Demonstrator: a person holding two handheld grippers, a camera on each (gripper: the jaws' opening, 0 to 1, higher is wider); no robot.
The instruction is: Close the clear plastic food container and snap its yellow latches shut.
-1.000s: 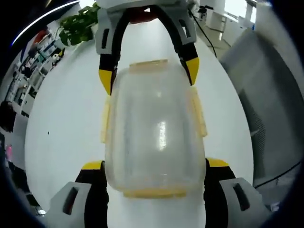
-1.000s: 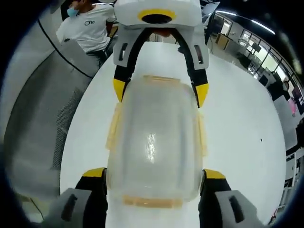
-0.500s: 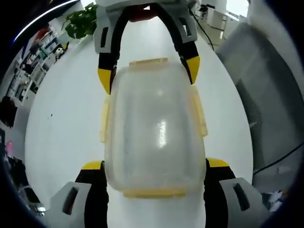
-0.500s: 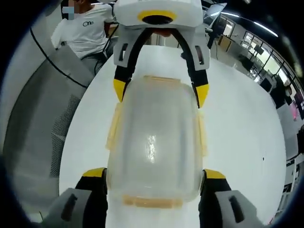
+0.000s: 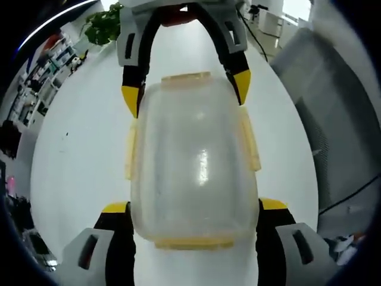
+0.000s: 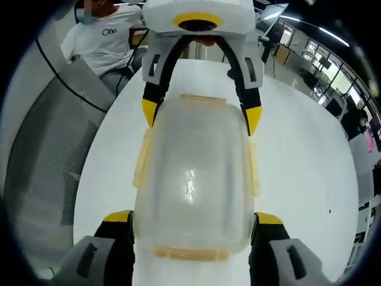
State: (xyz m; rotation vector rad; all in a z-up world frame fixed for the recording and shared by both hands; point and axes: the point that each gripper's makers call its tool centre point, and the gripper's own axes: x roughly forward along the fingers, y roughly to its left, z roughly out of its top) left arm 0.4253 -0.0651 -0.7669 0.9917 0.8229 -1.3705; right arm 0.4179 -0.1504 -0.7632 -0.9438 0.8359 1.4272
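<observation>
Left gripper view: container (image 5: 193, 161) runs lengthwise between grippers.

Both cameras sit close over the same clear container (image 5: 193, 161) on a white table (image 5: 77, 161), looking down along its lid from opposite ends. In the left gripper view, the right gripper (image 5: 186, 95) faces the camera from the container's far end. In the right gripper view, the left gripper (image 6: 201, 116) stands at the far end likewise. They share the container (image 6: 193, 179), the table (image 6: 297, 161) and each other's jaws.
</observation>
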